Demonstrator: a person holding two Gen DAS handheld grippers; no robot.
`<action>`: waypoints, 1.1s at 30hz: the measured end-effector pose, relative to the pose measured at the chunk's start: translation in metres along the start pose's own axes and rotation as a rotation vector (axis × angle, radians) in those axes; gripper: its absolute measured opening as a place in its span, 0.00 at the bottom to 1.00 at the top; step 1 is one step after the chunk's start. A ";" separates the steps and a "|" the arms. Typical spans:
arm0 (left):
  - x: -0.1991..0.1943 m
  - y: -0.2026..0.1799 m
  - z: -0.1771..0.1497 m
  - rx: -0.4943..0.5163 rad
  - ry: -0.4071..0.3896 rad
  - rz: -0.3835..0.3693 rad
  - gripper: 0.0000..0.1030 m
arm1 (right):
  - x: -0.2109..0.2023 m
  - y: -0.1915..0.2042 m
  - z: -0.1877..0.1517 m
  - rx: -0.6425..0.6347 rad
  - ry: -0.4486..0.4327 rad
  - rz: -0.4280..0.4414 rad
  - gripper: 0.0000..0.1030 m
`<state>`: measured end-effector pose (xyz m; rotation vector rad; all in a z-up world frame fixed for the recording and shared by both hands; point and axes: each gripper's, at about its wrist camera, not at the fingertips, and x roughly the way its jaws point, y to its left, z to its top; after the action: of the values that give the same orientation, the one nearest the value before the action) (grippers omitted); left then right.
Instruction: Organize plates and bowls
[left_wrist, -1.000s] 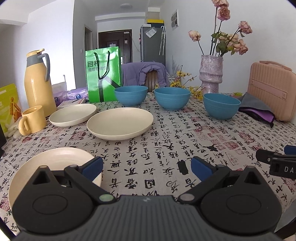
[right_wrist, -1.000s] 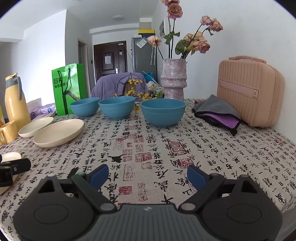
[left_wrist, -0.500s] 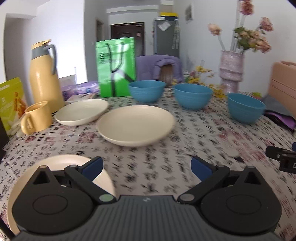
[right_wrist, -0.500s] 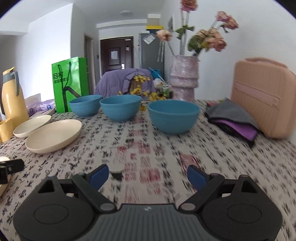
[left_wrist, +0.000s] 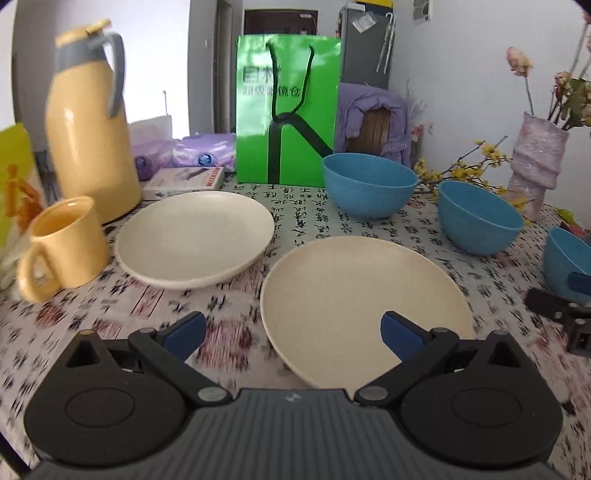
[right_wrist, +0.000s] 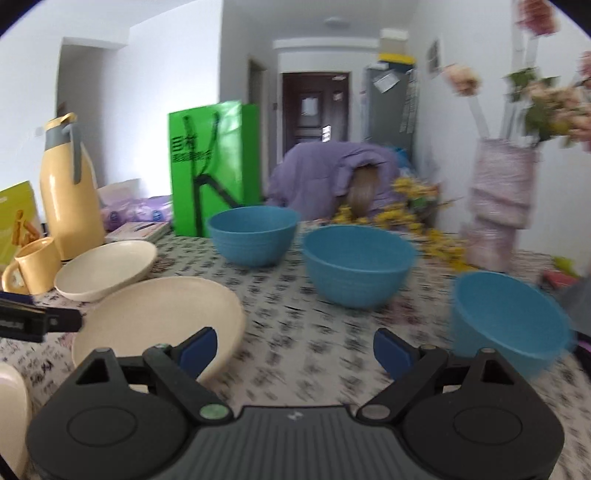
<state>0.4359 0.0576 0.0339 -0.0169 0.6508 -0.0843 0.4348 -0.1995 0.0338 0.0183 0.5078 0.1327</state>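
In the left wrist view, bare tabletop (left_wrist: 110, 317) at lower left offers passage. A near plate (left_wrist: 362, 299) blocks the centre, a second plate (left_wrist: 195, 236) and mug (left_wrist: 62, 247) crowd the left, and bowls (left_wrist: 369, 184) line the upper right.

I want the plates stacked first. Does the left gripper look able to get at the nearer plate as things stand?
Probably yes. The left gripper is open and empty, the nearer plate lies right ahead with its near rim between the fingers, and nothing stands between them. The farther plate and mug sit off to the left.
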 end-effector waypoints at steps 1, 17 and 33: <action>0.010 0.004 0.004 0.000 0.012 -0.005 0.99 | 0.011 0.004 0.004 0.003 0.010 0.016 0.88; 0.075 0.029 0.011 -0.049 0.139 -0.066 0.14 | 0.103 0.027 0.005 0.094 0.147 0.118 0.09; 0.007 0.001 0.011 -0.026 0.071 -0.081 0.13 | 0.033 0.016 0.009 0.123 0.089 0.064 0.04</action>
<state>0.4484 0.0581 0.0384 -0.0653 0.7218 -0.1556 0.4657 -0.1789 0.0268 0.1491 0.6042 0.1653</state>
